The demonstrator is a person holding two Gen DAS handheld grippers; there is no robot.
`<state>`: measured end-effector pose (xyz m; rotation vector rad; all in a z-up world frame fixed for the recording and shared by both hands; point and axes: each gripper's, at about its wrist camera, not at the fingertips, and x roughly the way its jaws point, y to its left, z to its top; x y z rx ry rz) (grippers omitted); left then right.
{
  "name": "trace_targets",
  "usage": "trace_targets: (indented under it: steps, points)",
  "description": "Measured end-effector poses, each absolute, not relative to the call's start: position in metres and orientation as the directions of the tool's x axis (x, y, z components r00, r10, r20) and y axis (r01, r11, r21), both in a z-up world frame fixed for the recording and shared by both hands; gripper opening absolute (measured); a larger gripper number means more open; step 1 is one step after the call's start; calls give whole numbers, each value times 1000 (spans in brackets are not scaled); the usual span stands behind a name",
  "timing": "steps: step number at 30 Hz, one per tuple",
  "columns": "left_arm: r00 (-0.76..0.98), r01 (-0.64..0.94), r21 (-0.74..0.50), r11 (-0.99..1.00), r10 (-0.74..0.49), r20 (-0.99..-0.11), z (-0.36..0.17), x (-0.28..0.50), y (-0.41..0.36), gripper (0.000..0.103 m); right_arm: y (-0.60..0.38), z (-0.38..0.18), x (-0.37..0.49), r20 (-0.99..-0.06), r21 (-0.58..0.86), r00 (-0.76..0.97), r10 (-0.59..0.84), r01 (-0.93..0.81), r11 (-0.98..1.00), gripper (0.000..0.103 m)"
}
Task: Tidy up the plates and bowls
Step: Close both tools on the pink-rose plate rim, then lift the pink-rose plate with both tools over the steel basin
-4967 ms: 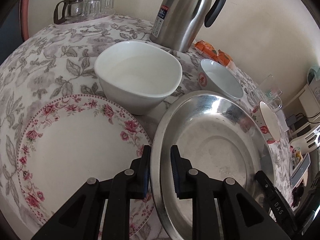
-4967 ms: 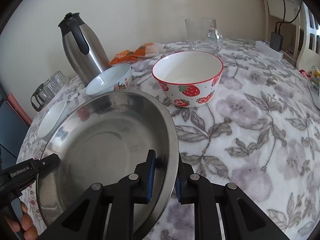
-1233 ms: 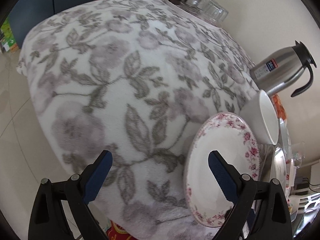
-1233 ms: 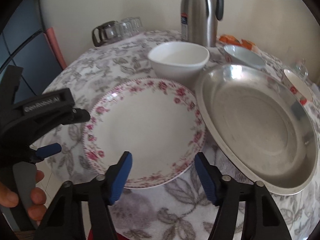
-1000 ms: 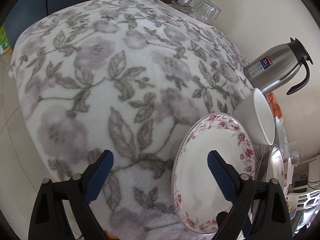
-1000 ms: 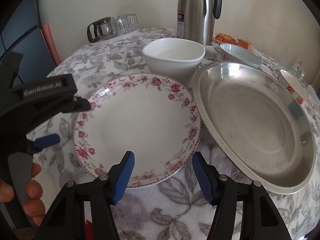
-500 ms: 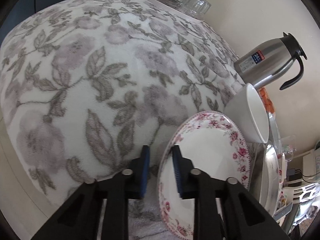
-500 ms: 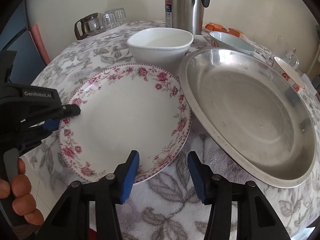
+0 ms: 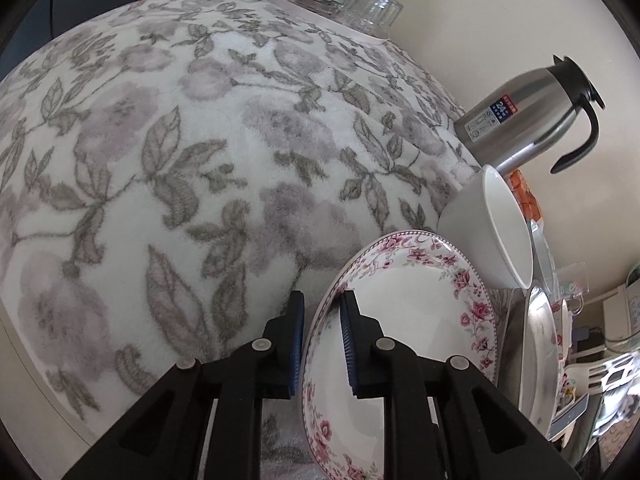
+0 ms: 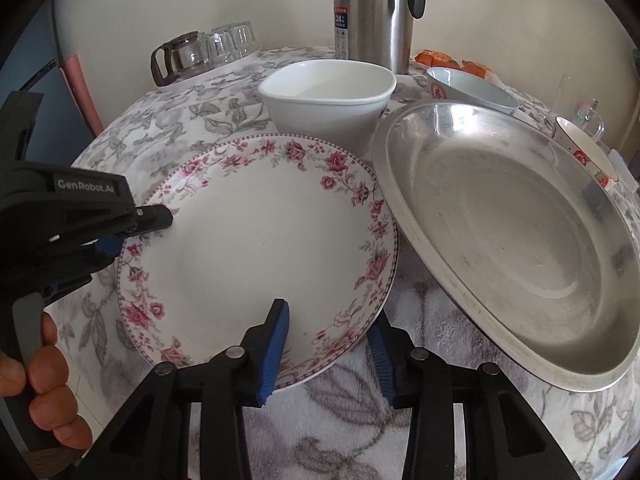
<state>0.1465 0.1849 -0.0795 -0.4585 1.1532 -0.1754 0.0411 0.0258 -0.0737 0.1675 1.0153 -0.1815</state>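
Blue-padded and black, our left gripper (image 9: 322, 340) has its fingers pressed onto the rim of the floral plate (image 9: 404, 320), one pad under the edge and one on the upper face; in the right wrist view the same left gripper (image 10: 154, 218) bites the plate's left edge. Our right gripper (image 10: 328, 354) stands spread, its two blue pads straddling the near rim of the floral plate (image 10: 256, 240), one pad over the plate's face and the other just past its edge; we cannot tell whether either pad touches the china.

The plate lies on the flowered tablecloth (image 10: 360, 440), its right edge close against the steel pan (image 10: 504, 232), which sits tilted. Just behind the plate stands the white bowl (image 10: 326, 98), and to the bowl's right a small pale bowl (image 10: 468, 90). A strawberry-printed bowl (image 10: 588, 156) peeks over the pan's far right rim. Behind the white bowl stands the steel thermos jug (image 10: 372, 12), and further left a glass teapot (image 10: 180, 56) with upturned glasses beside it.
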Motion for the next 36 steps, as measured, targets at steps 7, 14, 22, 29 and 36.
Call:
trace_targets:
  steps: [7, 14, 22, 29, 36]
  points:
    - [432, -79, -452, 888, -379, -819, -83, 148, 183, 24, 21, -76, 45, -849, 87, 525, -55, 242, 967, 42]
    - [437, -68, -462, 884, -390, -811, -79, 145, 186, 20, 19, -76, 45, -844, 99, 534, -44, 236, 967, 43]
    - [479, -85, -458, 885, -367, -798, -68, 134, 201, 19, 29, -70, 42, -829, 114, 560, -5, 178, 977, 43]
    - [465, -117, -481, 869, -381, -800, -76, 134, 211, 17, 29, -74, 44, -838, 141, 545, 27, 170, 975, 41]
    - [492, -82, -456, 886, -362, -792, -79, 141, 203, 19, 27, -77, 46, -837, 149, 547, 30, 175, 973, 39]
